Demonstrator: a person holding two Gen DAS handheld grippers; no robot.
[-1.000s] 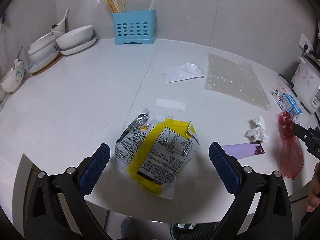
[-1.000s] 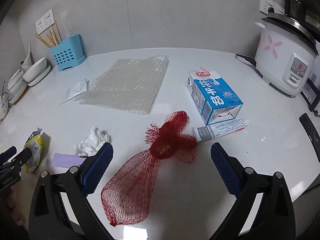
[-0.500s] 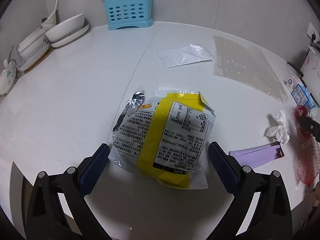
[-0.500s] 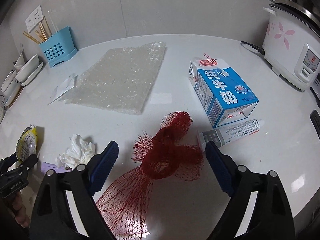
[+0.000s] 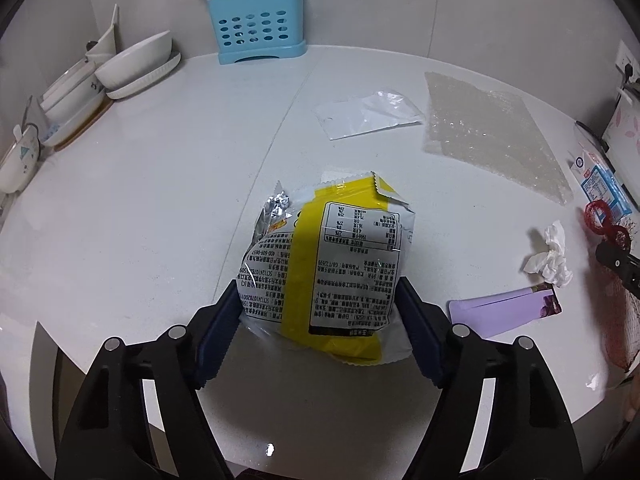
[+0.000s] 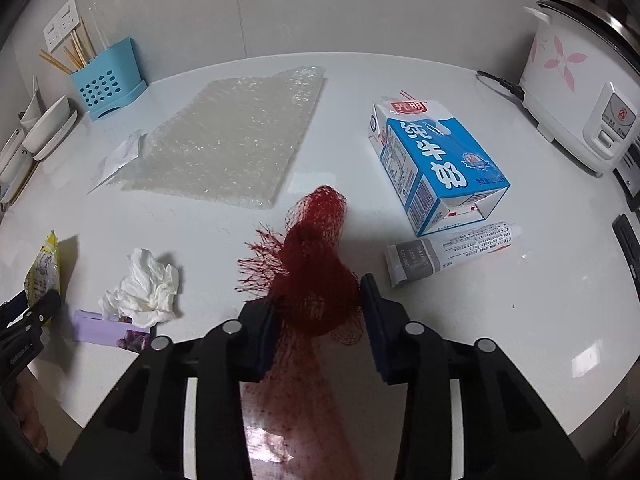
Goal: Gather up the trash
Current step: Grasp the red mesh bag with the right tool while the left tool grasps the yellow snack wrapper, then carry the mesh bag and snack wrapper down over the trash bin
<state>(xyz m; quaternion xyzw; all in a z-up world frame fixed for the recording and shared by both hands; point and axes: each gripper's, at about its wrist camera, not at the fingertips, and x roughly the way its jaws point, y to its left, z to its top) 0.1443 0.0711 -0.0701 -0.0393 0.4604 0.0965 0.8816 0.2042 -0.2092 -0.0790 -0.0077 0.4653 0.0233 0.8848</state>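
My left gripper (image 5: 318,316) is shut on the yellow and white snack bag (image 5: 332,264) on the white table (image 5: 140,208); both pads press its sides. My right gripper (image 6: 320,312) is shut on the bunched red mesh bag (image 6: 312,272), whose tail runs back under the gripper. A crumpled white tissue (image 6: 142,286) and a purple wrapper (image 6: 108,332) lie between the two grippers. A bubble wrap sheet (image 6: 232,144), a blue milk carton (image 6: 436,164), a grey and white tube (image 6: 452,250) and a clear plastic bag (image 5: 368,118) lie farther out.
A blue utensil holder (image 5: 258,34) and stacked white bowls (image 5: 136,64) stand at the back left. A white rice cooker (image 6: 580,92) with its cord stands at the back right. The table's front edge runs just under both grippers.
Both grippers moved forward and closed: the left onto the snack bag, the right onto the red mesh bag. The other trash has not moved.
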